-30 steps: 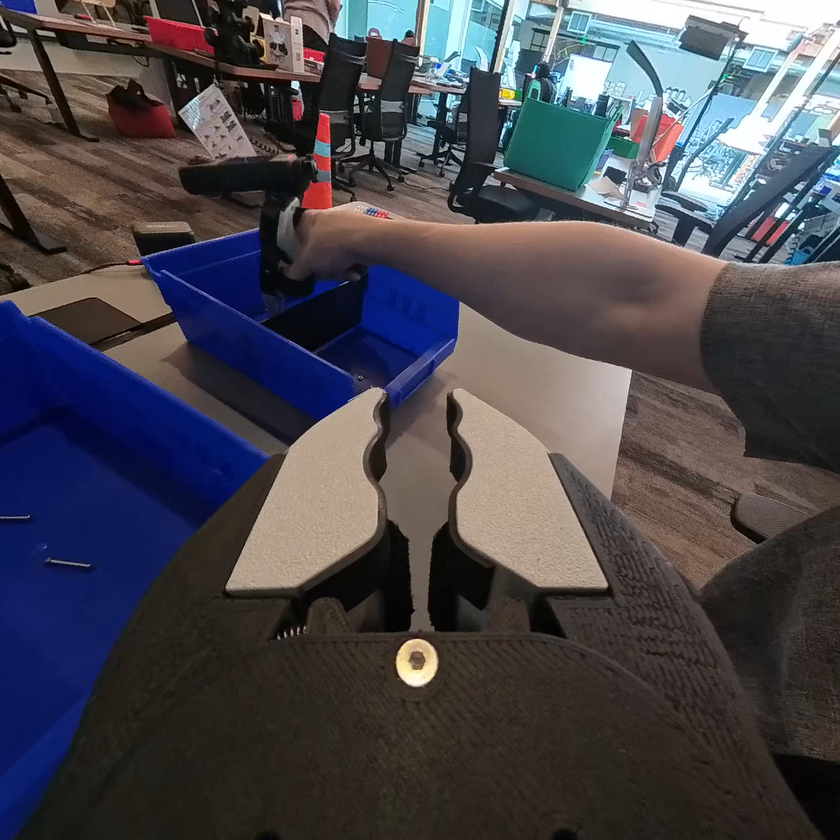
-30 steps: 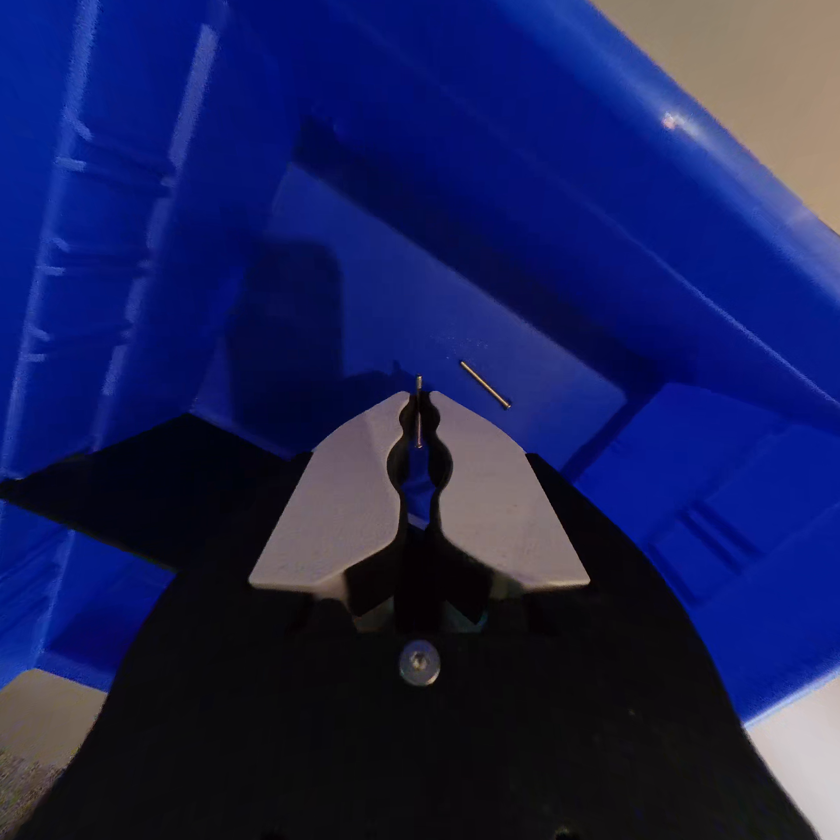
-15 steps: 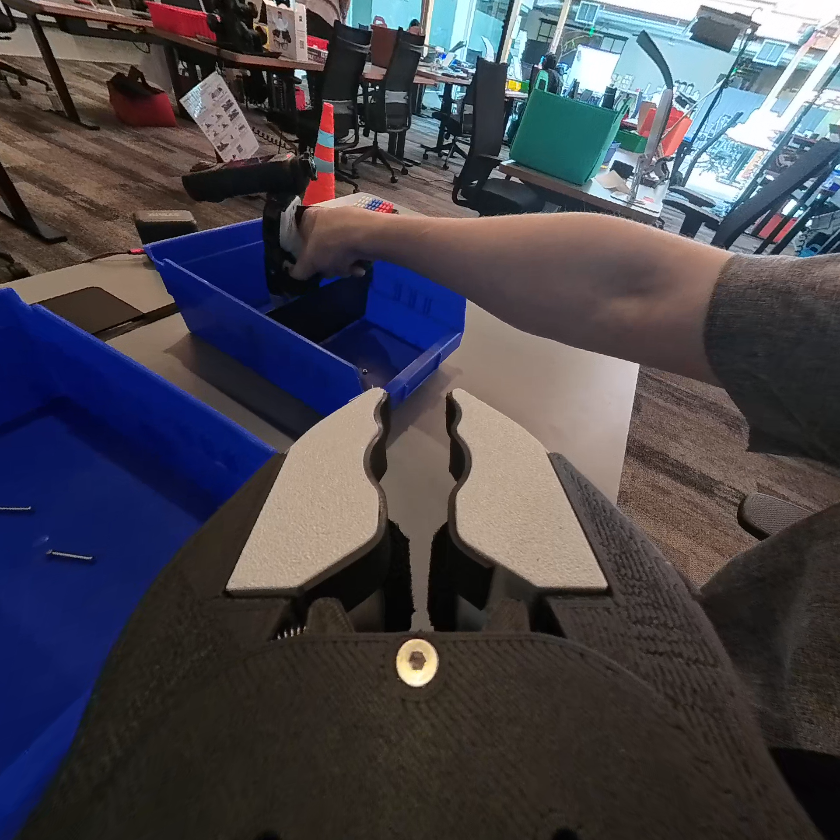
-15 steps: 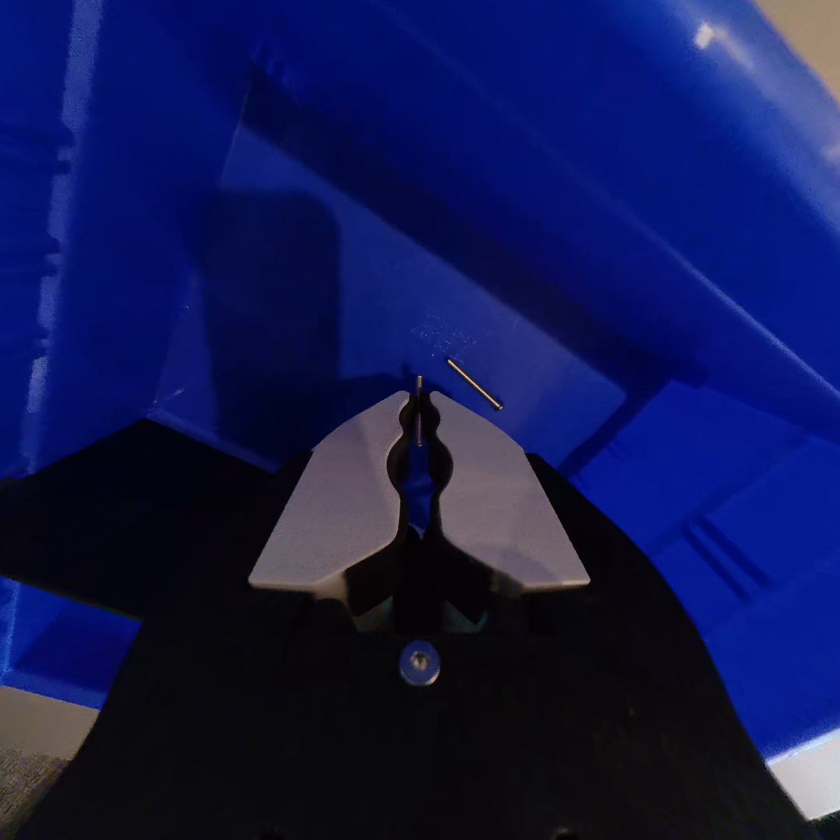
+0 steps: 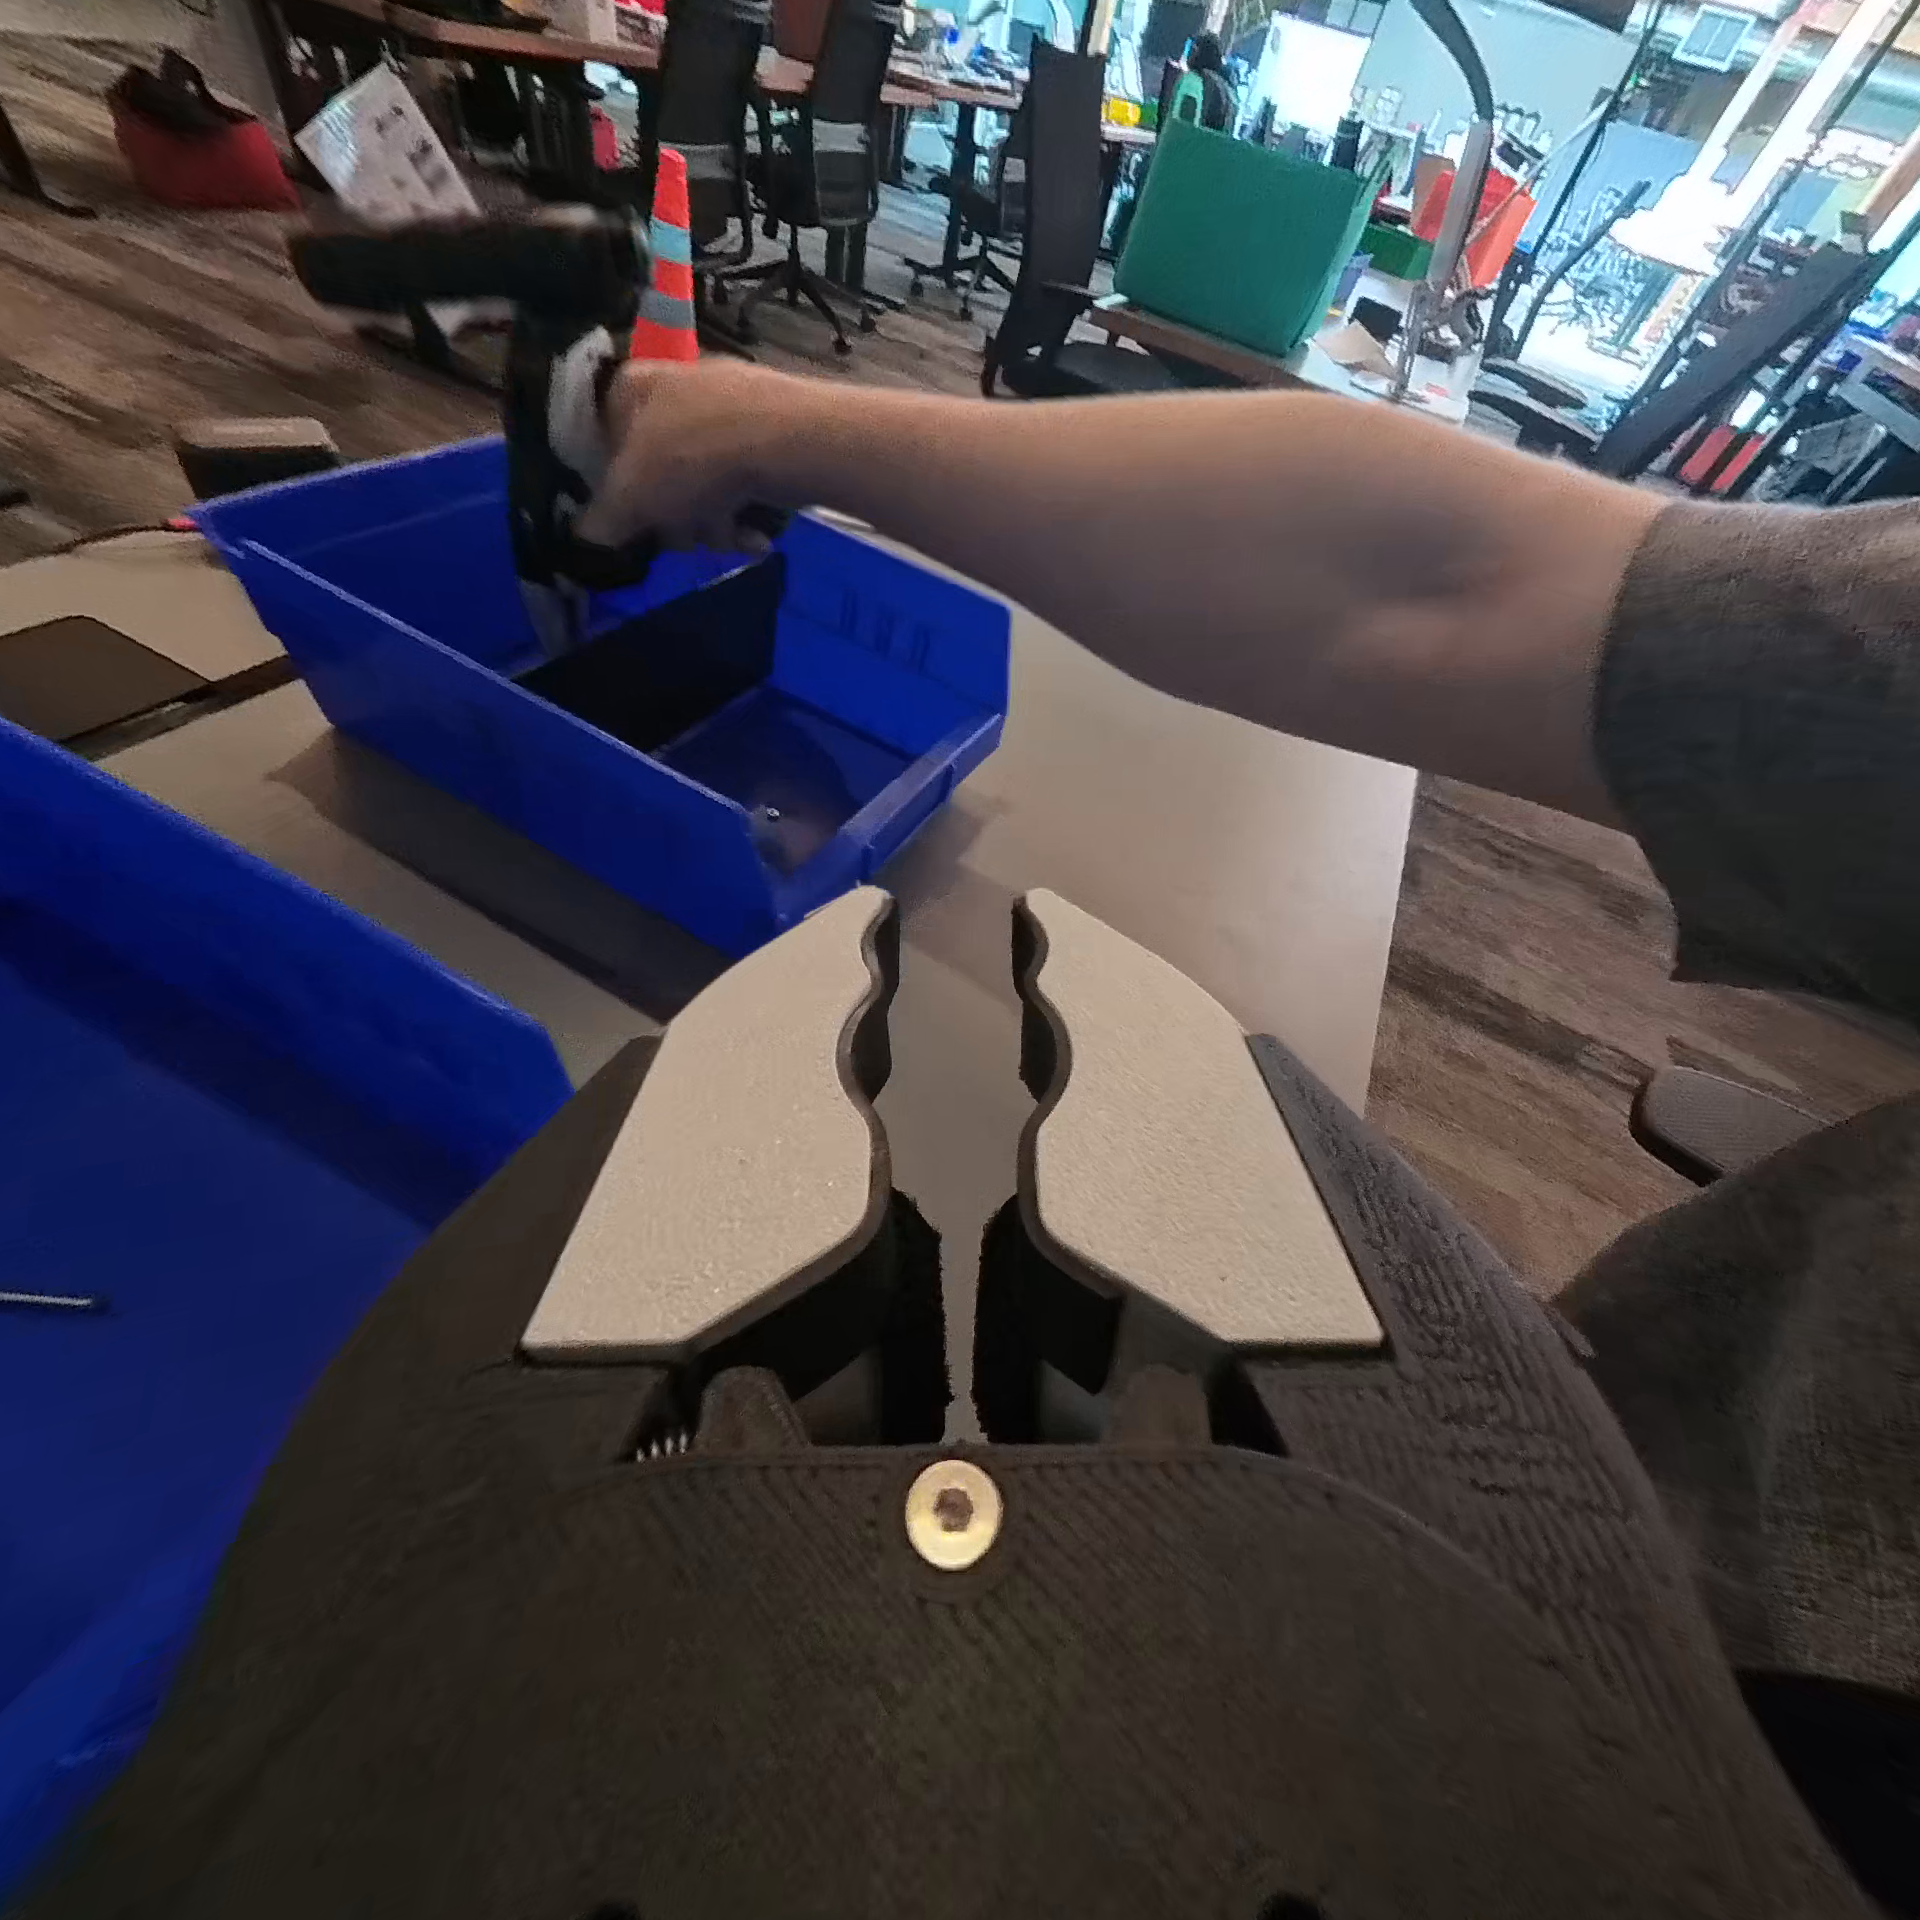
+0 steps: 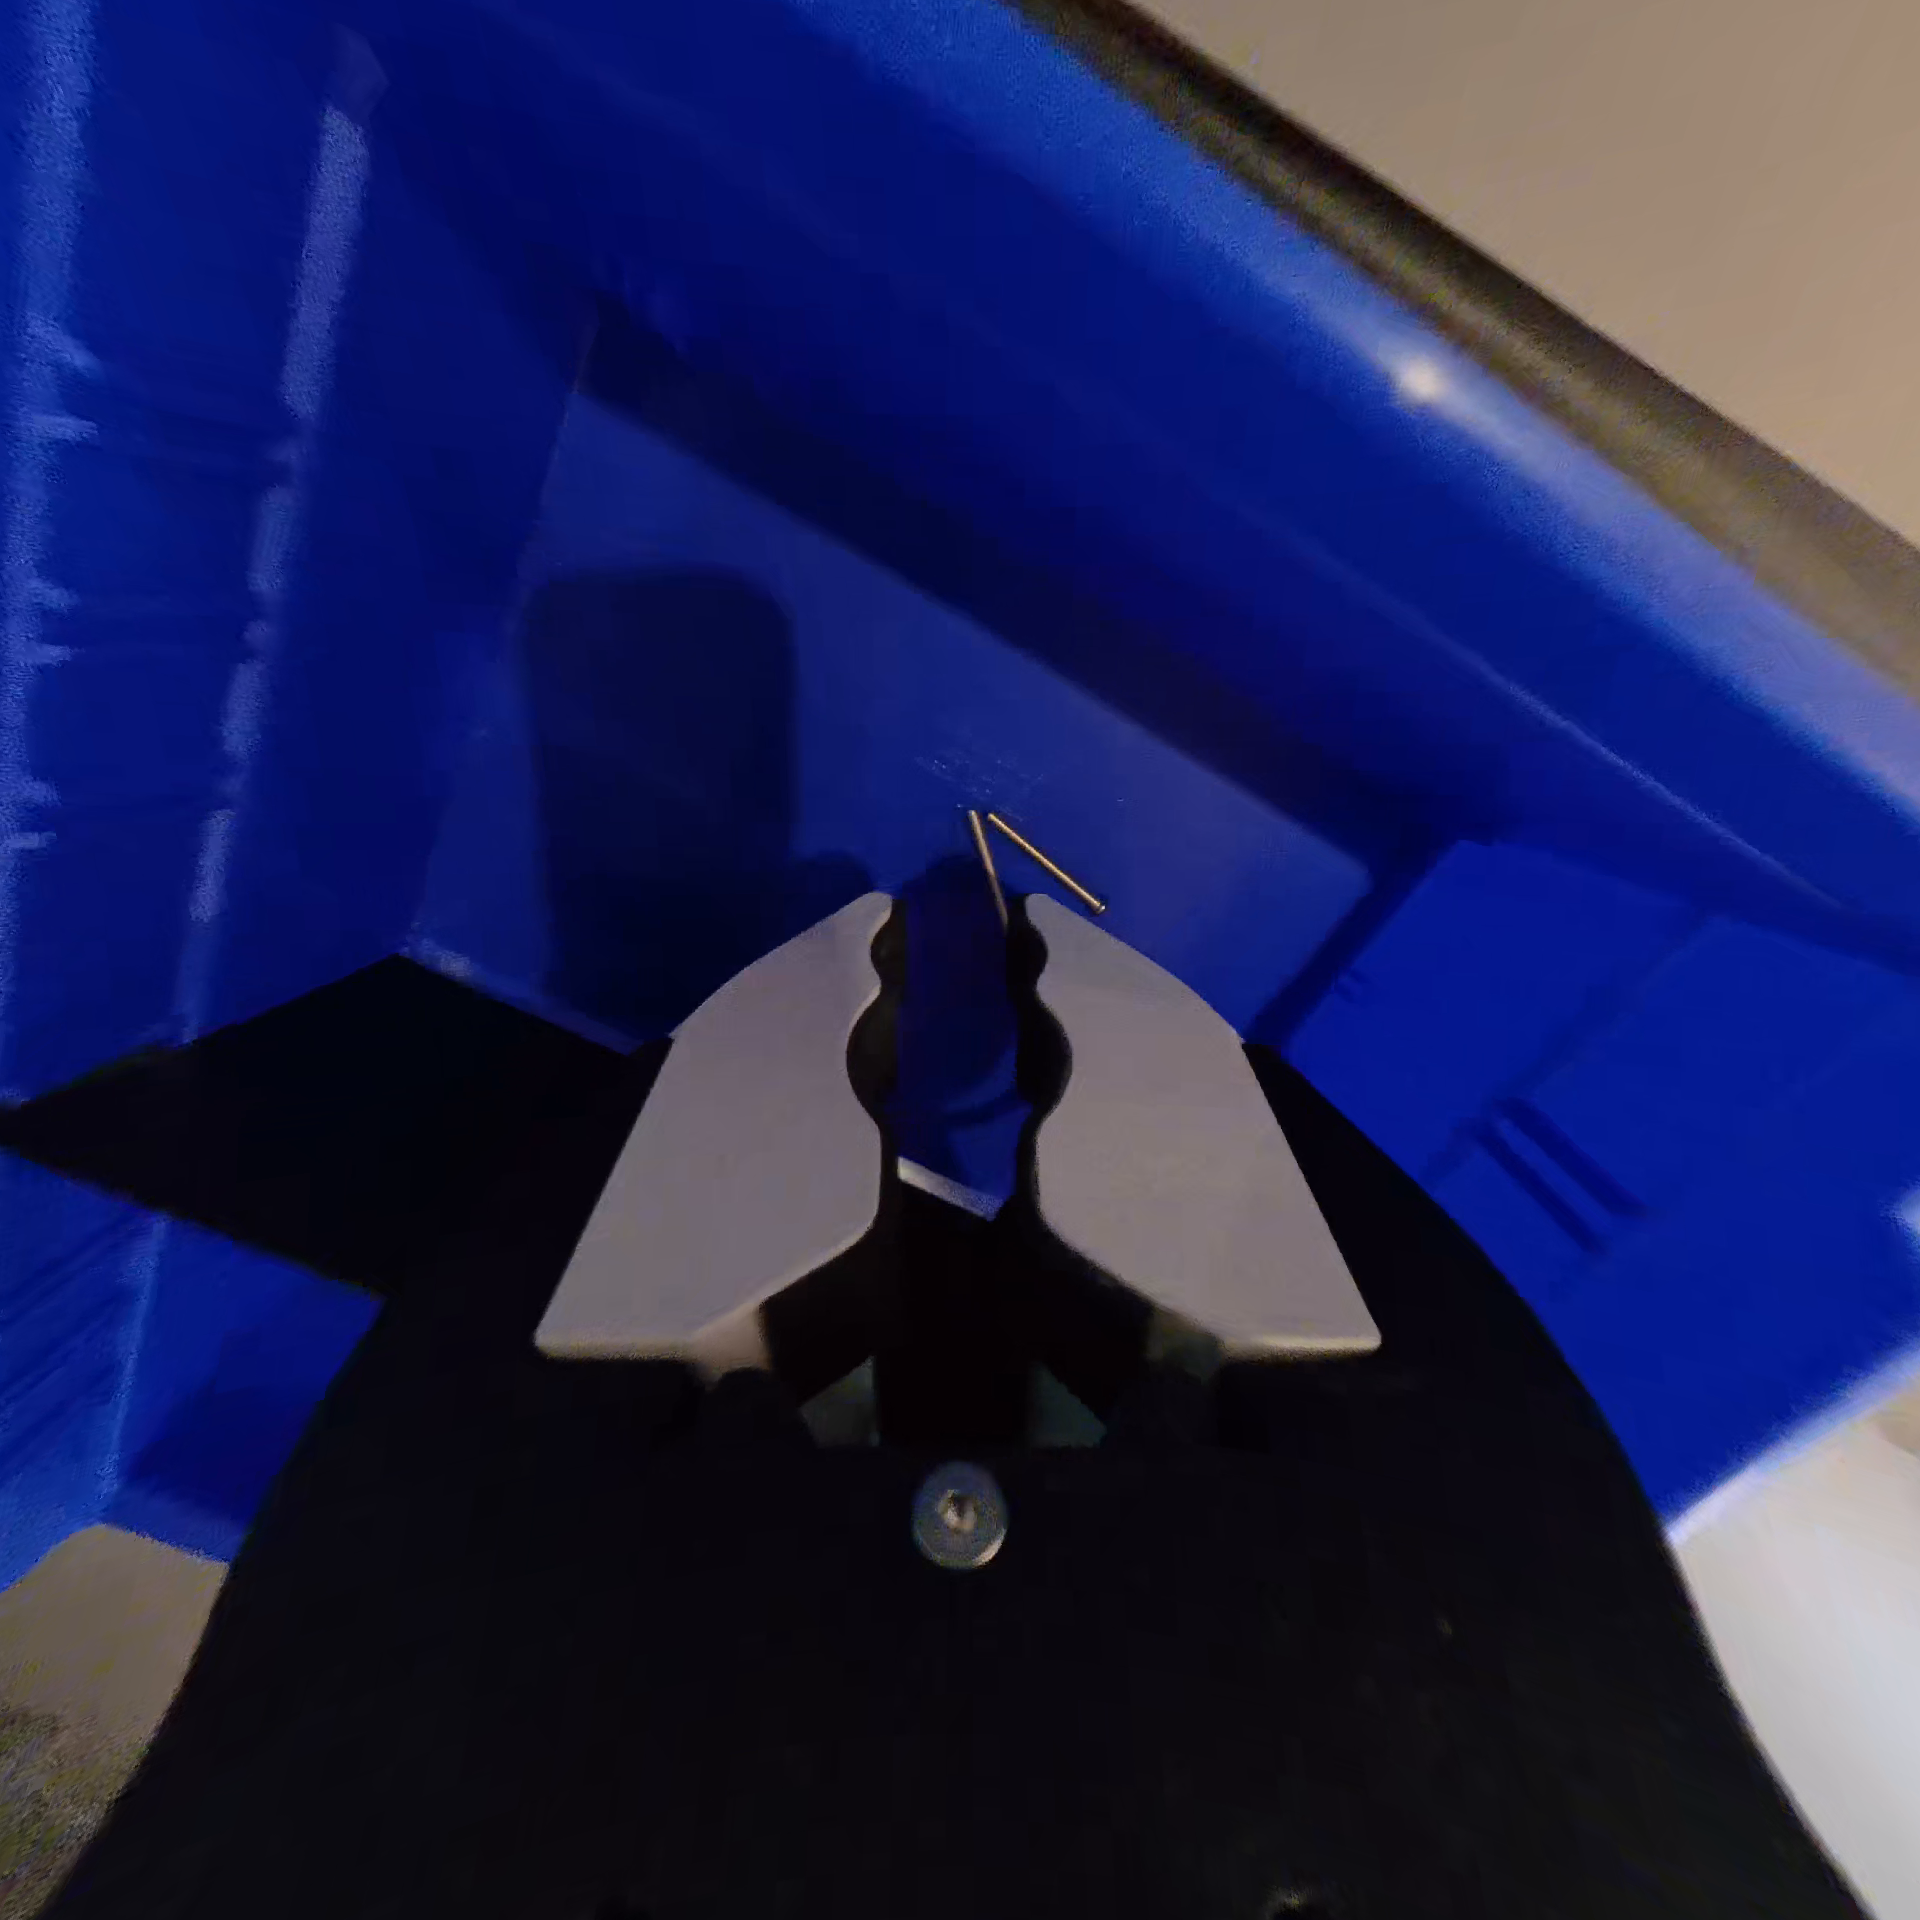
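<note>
My right gripper (image 6: 956, 909) is open inside a blue bin (image 6: 1039, 416), low over its floor. A thin metal pin (image 6: 987, 862) stands tilted just off the inner edge of its right fingertip; I cannot tell whether they touch. A second pin (image 6: 1044, 862) lies on the bin floor right beside it. My left gripper (image 5: 953, 904) is open and empty above the grey table (image 5: 1195, 831), just in front of that same bin (image 5: 499, 727). In the left wrist view, a person's hand holds the right gripper (image 5: 551, 499) down in the bin.
A second blue bin (image 5: 260, 997) sits at near left with a screw (image 5: 47, 1301) on its floor. A black divider (image 5: 665, 665) crosses the far bin. The person's arm (image 5: 1143, 540) reaches over the table. Chairs, desks and an orange cone (image 5: 665, 270) stand beyond. The left gripper's tips are roughly 40 centimeters from the right gripper's.
My right gripper has opened and let go of the pin, which now tilts next to the second pin. The left gripper has hardly moved.
</note>
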The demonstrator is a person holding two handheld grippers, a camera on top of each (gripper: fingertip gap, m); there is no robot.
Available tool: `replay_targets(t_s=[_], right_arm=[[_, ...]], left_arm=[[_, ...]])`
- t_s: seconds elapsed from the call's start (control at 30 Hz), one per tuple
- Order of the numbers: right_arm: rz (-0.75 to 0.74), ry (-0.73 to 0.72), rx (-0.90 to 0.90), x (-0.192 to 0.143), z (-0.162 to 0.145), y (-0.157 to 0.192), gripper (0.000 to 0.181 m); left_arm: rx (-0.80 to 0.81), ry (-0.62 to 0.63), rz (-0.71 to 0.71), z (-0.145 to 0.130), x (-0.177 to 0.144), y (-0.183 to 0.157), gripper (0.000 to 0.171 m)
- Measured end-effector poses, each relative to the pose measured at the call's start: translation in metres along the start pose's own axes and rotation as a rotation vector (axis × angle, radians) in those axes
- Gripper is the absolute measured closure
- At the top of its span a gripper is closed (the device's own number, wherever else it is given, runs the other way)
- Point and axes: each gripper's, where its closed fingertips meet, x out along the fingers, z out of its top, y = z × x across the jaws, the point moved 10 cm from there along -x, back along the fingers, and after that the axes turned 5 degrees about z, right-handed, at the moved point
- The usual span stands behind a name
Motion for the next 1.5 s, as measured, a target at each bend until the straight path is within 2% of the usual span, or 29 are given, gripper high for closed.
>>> replay_targets(t_s=[0.1, 0.23, 0.37, 0.5, 0.63, 0.73, 0.83, 0.97, 1.07, 1.13, 1.2, 1.3, 1.5], right_arm=[[0.045, -0.134, 0.006, -0.027, -0.002, 0.006, 0.157], [0.095, -0.480, -0.052, -0.085, -0.022, 0.030, 0.149], [0.072, -0.804, -0.160, -0.140, -0.074, 0.068, 0.142], [0.019, -1.038, -0.251, -0.172, -0.142, 0.114, 0.140], [0.024, -1.203, -0.262, -0.166, -0.205, 0.154, 0.141], [0.027, -1.367, -0.247, -0.146, -0.244, 0.177, 0.140], [-0.038, -1.514, -0.273, -0.121, -0.271, 0.198, 0.141], [-0.102, -1.594, -0.328, -0.092, -0.286, 0.217, 0.143], [-0.110, -1.579, -0.375, -0.081, -0.283, 0.225, 0.147], [-0.107, -1.572, -0.388, -0.080, -0.277, 0.227, 0.148], [-0.074, -1.591, -0.384, -0.082, -0.273, 0.226, 0.149], [-0.038, -1.597, -0.358, -0.084, -0.269, 0.222, 0.147], [0.006, -1.591, -0.323, -0.084, -0.270, 0.217, 0.148]], left_arm=[[-0.006, 0.068, -0.046, -0.009, 0.015, -0.011, 0.147], [0.029, 0.116, -0.082, -0.020, 0.033, -0.030, 0.145], [0.044, 0.105, -0.068, -0.020, 0.035, -0.033, 0.143], [0.047, 0.054, 0.010, -0.011, 0.021, -0.022, 0.141], [0.039, 0.019, 0.116, 0.000, -0.002, -0.003, 0.141], [0.022, 0.004, 0.208, 0.006, -0.019, 0.011, 0.138], [0.004, 0.011, 0.317, 0.003, -0.032, 0.022, 0.131], [-0.009, 0.056, 0.492, -0.004, -0.045, 0.038, 0.121], [-0.021, 0.139, 0.613, 0.001, -0.047, 0.055, 0.114], [-0.039, 0.244, 0.670, 0.010, -0.040, 0.071, 0.115], [-0.083, 0.379, 0.693, 0.018, -0.029, 0.090, 0.126], [-0.183, 0.574, 0.730, 0.018, -0.008, 0.125, 0.127], [-0.434, 0.853, 0.721, -0.018, 0.034, 0.186, 0.121]])
